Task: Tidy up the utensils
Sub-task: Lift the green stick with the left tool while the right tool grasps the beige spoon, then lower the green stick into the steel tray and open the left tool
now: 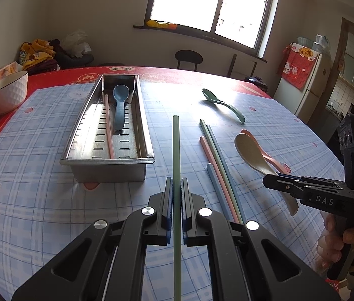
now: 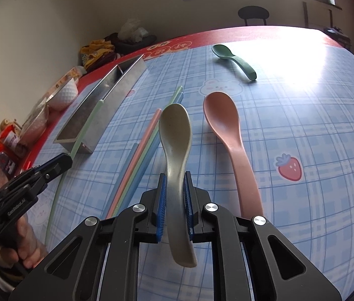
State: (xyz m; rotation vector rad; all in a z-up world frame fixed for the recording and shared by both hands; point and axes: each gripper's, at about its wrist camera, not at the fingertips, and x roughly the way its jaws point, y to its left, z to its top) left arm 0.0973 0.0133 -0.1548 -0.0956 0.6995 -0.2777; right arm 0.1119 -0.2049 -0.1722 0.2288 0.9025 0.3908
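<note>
I'm over the tabletop (image 1: 51,200) with its blue plaid cover. The steel tray (image 1: 106,168) sits far left, holding a blue spoon (image 1: 119,105) and a pink chopstick (image 1: 108,128). My left tool (image 1: 176,195) is clamped on a green chopstick (image 1: 176,150), pointing away beside the tray. My right tool (image 2: 175,195) grips the beige spoon (image 2: 175,130) by its handle, bowl forward, apparently lifted clear. Beside it lies the pink spoon (image 2: 224,123); the dark green spoon (image 2: 234,59) rests farther off. Loose chopsticks (image 2: 142,155) lie between.
</note>
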